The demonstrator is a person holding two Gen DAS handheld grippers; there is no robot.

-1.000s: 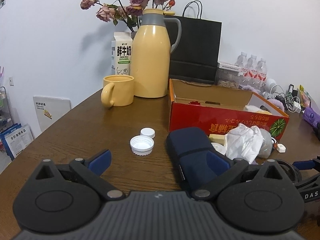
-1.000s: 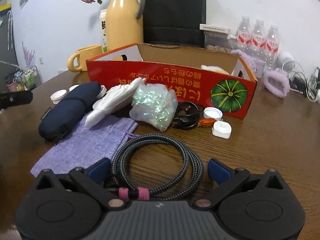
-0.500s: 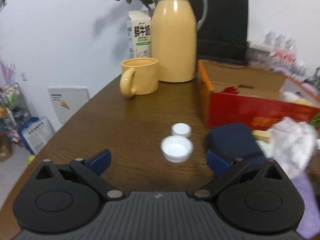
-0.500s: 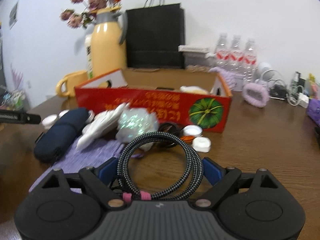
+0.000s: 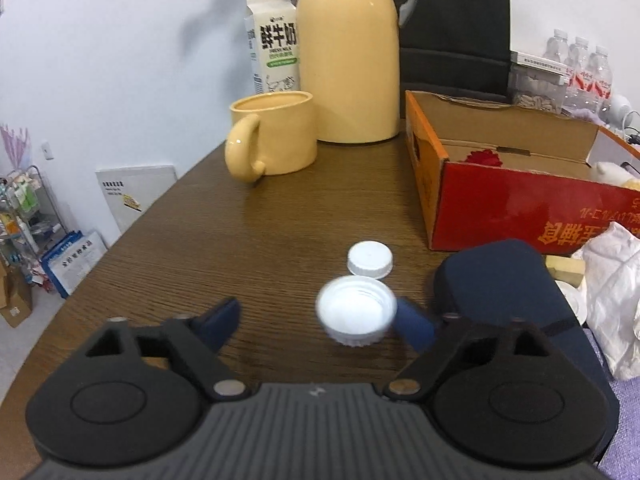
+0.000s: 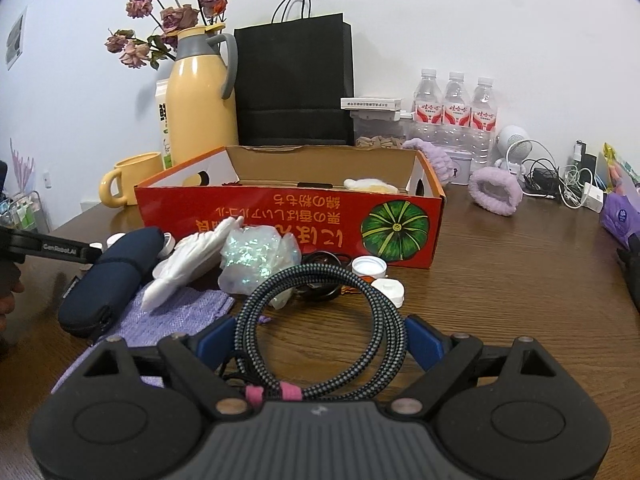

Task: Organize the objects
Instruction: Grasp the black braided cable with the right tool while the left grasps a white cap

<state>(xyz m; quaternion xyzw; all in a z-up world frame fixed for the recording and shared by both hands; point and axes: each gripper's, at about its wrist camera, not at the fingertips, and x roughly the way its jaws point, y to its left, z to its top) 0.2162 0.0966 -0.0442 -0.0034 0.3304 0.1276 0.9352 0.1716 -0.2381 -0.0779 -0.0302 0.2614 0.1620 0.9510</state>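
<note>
My left gripper [image 5: 320, 318] is open low over the table, with an upturned white cap [image 5: 355, 314] between its fingers, close to the right one. A smaller white cap [image 5: 370, 258] lies just beyond. A navy zip case [image 5: 504, 292] lies to the right. My right gripper [image 6: 320, 336] is shut on a coiled braided cable [image 6: 320, 316] and holds it lifted above the table. The red cardboard box [image 6: 292, 216] stands open ahead of it, with a few items inside.
A yellow mug [image 5: 276, 138], yellow thermos [image 5: 348, 52] and milk carton [image 5: 274, 50] stand at the back left. A purple pouch [image 6: 180, 312], white gloves [image 6: 196, 260], iridescent wrap [image 6: 256, 262] and small caps [image 6: 368, 268] lie before the box. Water bottles [image 6: 456, 116] and chargers sit at the back right.
My left gripper moved left and forward from the navy case to straddle the upturned cap. My right gripper closed on the cable coil and lifted it off the table.
</note>
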